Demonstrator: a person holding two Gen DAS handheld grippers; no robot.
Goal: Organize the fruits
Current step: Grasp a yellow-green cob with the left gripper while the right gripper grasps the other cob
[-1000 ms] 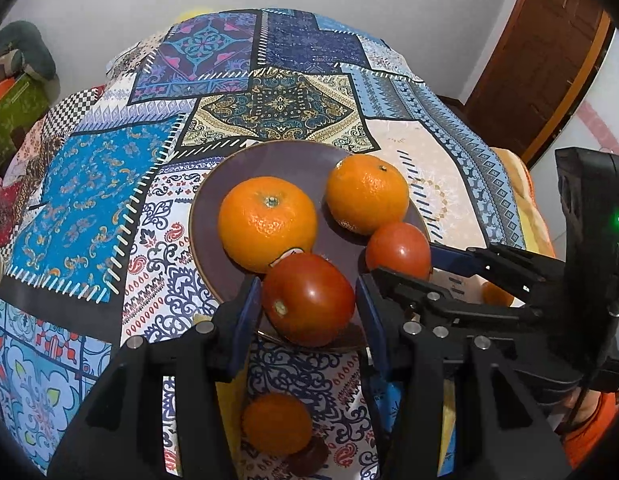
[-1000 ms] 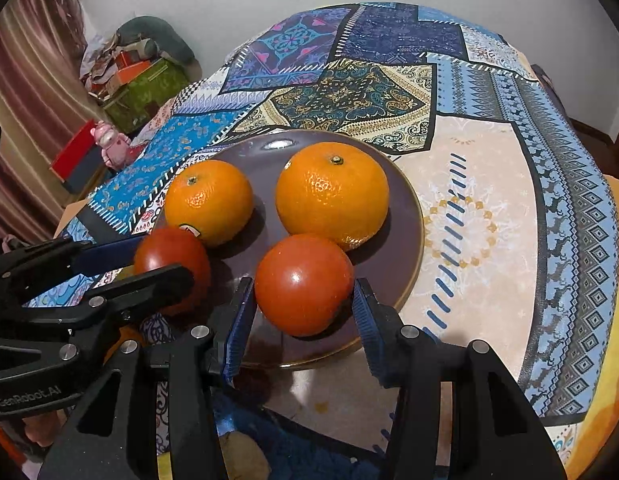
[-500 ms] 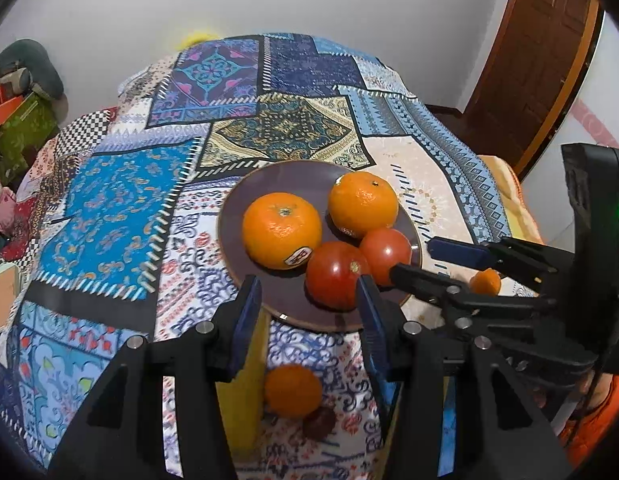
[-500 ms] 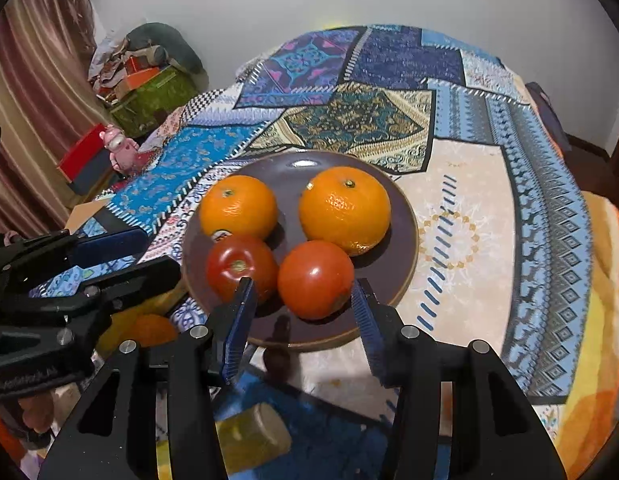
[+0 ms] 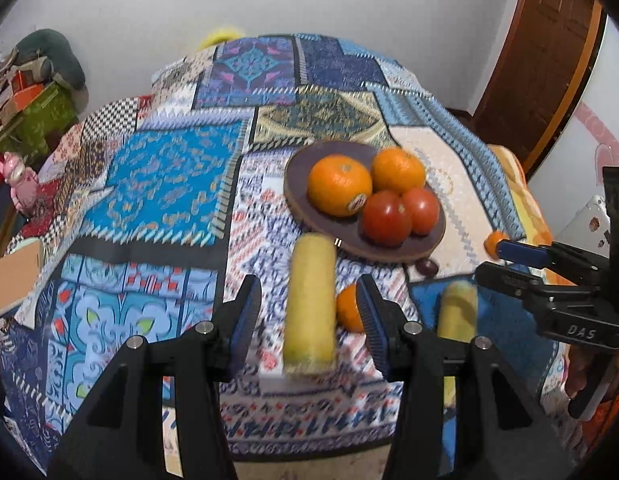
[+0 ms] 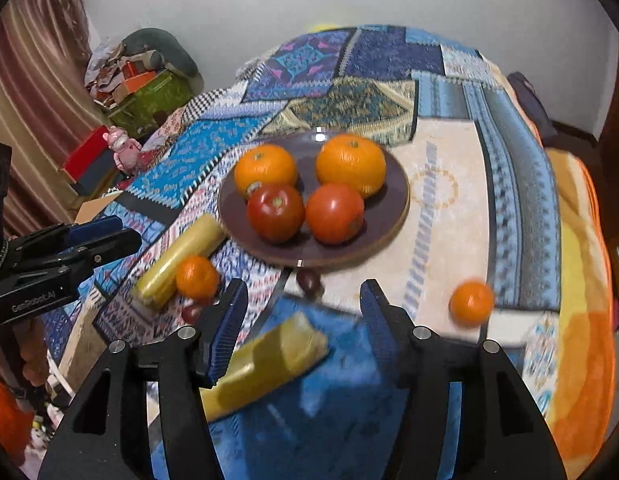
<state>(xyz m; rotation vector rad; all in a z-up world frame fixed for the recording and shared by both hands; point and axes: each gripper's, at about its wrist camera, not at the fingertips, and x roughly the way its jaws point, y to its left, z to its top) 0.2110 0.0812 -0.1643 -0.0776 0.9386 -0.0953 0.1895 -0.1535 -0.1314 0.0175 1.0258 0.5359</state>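
Observation:
A brown plate (image 5: 305,168) (image 6: 393,208) on the patchwork cloth holds two oranges (image 5: 339,190) (image 6: 350,164) and two tomatoes (image 5: 387,218) (image 6: 275,212). My left gripper (image 5: 309,322) is open and empty, pulled back from the plate above a yellow cob (image 5: 309,300). My right gripper (image 6: 301,320) is open and empty, over a second yellow cob (image 6: 269,360) on a blue mat. Small oranges lie loose near the plate (image 5: 347,308) (image 6: 196,276) (image 6: 471,303). Small dark fruits (image 6: 307,280) lie by the plate's near edge.
The table's near edge is just below both grippers. A book (image 5: 15,276) lies at the left edge. Clutter, a green box (image 6: 157,96) and a pink toy (image 6: 123,148) are on the floor to the left. A wooden door (image 5: 537,60) stands at the right.
Both grippers have drawn back from the plate, leaving the two tomatoes on it. The plate now looks smaller and farther, and the cobs and loose small oranges have come into view.

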